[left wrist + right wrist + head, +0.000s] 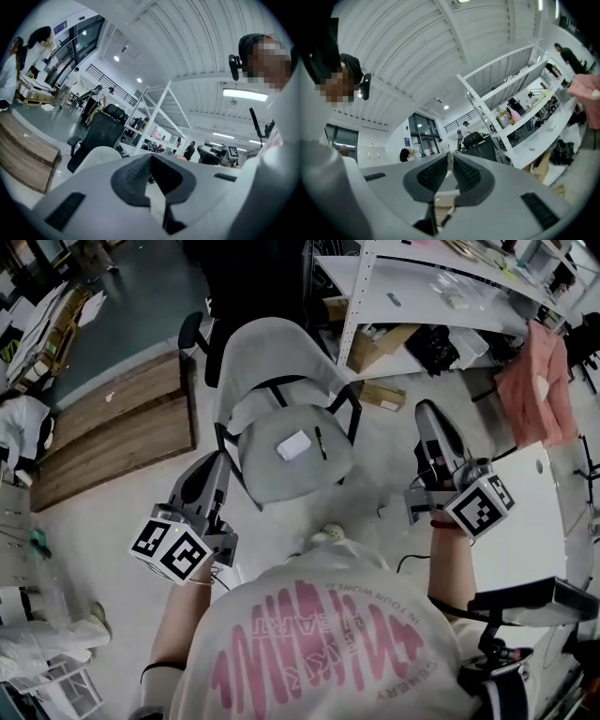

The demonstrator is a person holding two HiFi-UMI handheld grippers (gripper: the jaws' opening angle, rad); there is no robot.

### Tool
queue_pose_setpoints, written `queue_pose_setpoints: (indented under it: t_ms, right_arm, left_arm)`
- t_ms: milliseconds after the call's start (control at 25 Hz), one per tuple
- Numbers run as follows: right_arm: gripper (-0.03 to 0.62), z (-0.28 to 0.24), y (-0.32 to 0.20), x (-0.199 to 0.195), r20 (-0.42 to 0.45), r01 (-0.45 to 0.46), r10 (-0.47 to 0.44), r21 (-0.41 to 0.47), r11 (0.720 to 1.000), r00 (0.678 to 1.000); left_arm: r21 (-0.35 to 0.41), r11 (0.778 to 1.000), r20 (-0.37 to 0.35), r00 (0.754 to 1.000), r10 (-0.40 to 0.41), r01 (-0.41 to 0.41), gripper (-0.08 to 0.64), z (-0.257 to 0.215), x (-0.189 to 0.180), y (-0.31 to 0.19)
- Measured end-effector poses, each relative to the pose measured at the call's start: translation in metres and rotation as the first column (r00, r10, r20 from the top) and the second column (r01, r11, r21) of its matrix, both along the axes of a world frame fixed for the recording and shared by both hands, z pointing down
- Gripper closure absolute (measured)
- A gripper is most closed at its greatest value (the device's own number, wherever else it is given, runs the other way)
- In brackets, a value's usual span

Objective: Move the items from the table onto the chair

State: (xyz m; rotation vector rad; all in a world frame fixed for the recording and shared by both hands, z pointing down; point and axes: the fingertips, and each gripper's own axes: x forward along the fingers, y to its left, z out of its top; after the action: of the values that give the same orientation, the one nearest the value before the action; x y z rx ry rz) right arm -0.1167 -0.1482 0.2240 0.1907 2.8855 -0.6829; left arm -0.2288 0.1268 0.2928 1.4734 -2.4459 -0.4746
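In the head view a grey chair [281, 474] stands ahead of me on the floor. On its seat lie a flat white item [293, 445] and a black pen [321, 442]. My left gripper [214, 463] hovers just left of the seat's front corner, shut and empty. Off to the right, between the chair and the white table [525, 540], my right gripper [429, 411] is raised with its jaws nearly together and nothing held. The left gripper view looks past its shut jaws [151, 158] at the chair's backrest [96, 157]. The right gripper [451, 157] faces shelving and the ceiling.
White metal shelving [403, 296] with cardboard boxes [380, 343] under it stands behind the chair. A pink cloth [539, 381] hangs at right. A low wooden platform [122, 427] lies left, and a black office chair [202, 334] is behind the grey one. People stand far off.
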Motion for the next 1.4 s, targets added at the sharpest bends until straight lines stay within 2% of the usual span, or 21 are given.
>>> queue_pose_setpoints:
  t_ms: [200, 400, 560, 760, 920, 1040, 1160, 1240, 1320, 1400]
  right_arm:
    - [0.541, -0.004, -0.015, 0.019, 0.002, -0.031, 0.031, 0.013, 0.999, 1.000]
    - [0.541, -0.004, -0.019, 0.030, 0.007, -0.029, 0.029, 0.087, 0.996, 1.000]
    - [0.541, -0.015, -0.030, 0.034, 0.014, -0.021, 0.020, 0.109, 0.994, 1.000]
    - [0.541, -0.023, -0.039, 0.031, 0.004, -0.008, 0.007, 0.116, 0.993, 1.000]
    - [0.541, -0.024, -0.037, 0.034, 0.006, -0.023, 0.022, 0.146, 0.989, 1.000]
    - [0.541, -0.019, -0.039, 0.048, 0.033, -0.086, 0.081, 0.164, 0.983, 0.996]
    - [0.541, -0.018, -0.055, 0.072, 0.065, -0.194, 0.186, 0.143, 0.971, 0.980]
    - [0.540, -0.016, -0.073, 0.088, 0.057, -0.260, 0.255, 0.125, 0.957, 0.965]
    - [0.540, -0.008, -0.095, 0.113, 0.031, -0.341, 0.340, 0.116, 0.933, 0.940]
    - [0.540, 0.004, -0.115, 0.154, -0.003, -0.458, 0.461, 0.108, 0.883, 0.888]
  left_arm:
    - [0.004, 1.000, 0.030, 0.999, 0.027, -0.027, 0.551, -0.009, 0.010, -0.016]
    - [0.009, 1.000, 0.064, 0.998, 0.019, -0.019, 0.551, -0.003, 0.017, -0.021]
    - [-0.014, 1.000, 0.074, 0.997, 0.021, -0.020, 0.551, -0.006, 0.020, -0.035]
    - [-0.066, 0.998, 0.085, 0.996, -0.011, 0.016, 0.551, -0.011, 0.015, -0.044]
    - [-0.023, 1.000, 0.079, 0.997, -0.014, 0.015, 0.551, -0.016, 0.014, -0.040]
    - [-0.021, 0.999, 0.122, 0.992, 0.041, -0.039, 0.551, -0.014, 0.017, -0.042]
    - [-0.075, 0.989, 0.181, 0.974, 0.137, -0.125, 0.551, -0.009, 0.015, -0.060]
    - [-0.110, 0.977, 0.192, 0.961, 0.200, -0.182, 0.551, -0.005, 0.011, -0.082]
    - [-0.120, 0.959, 0.180, 0.945, 0.275, -0.256, 0.551, 0.003, 0.009, -0.115]
    - [-0.111, 0.922, 0.158, 0.909, 0.386, -0.372, 0.551, 0.012, 0.016, -0.157]
